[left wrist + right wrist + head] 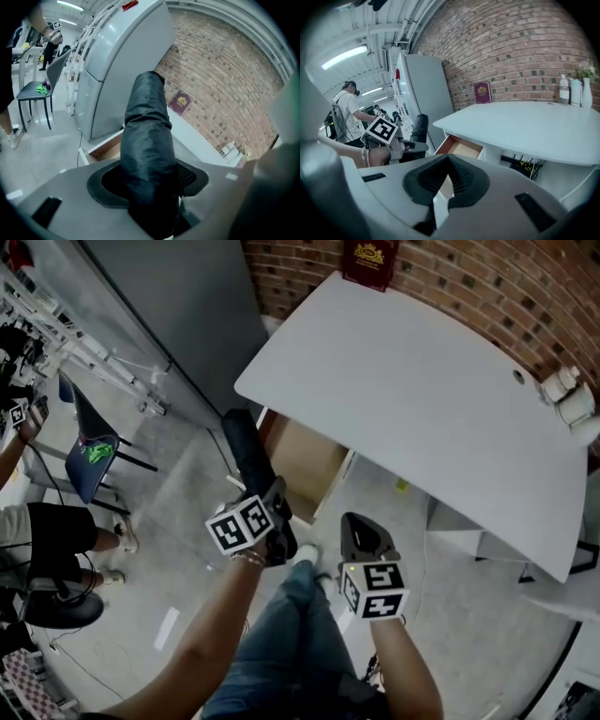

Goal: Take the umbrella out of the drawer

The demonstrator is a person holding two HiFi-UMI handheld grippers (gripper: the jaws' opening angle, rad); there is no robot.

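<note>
Umbrella (pixel 146 140), black, folded, glossy wrinkled sleeve, clamped in left claw (pixel 149 183)

Bright even light, ceiling strip light (pixel 344 56) overhead, fisheye-curved edges, dark corners

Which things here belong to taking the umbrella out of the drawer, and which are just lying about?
Job: umbrella, gripped by left claw; open drawer; right claw, shut and empty.
Lying about: red book, white bottles, chair.
</note>
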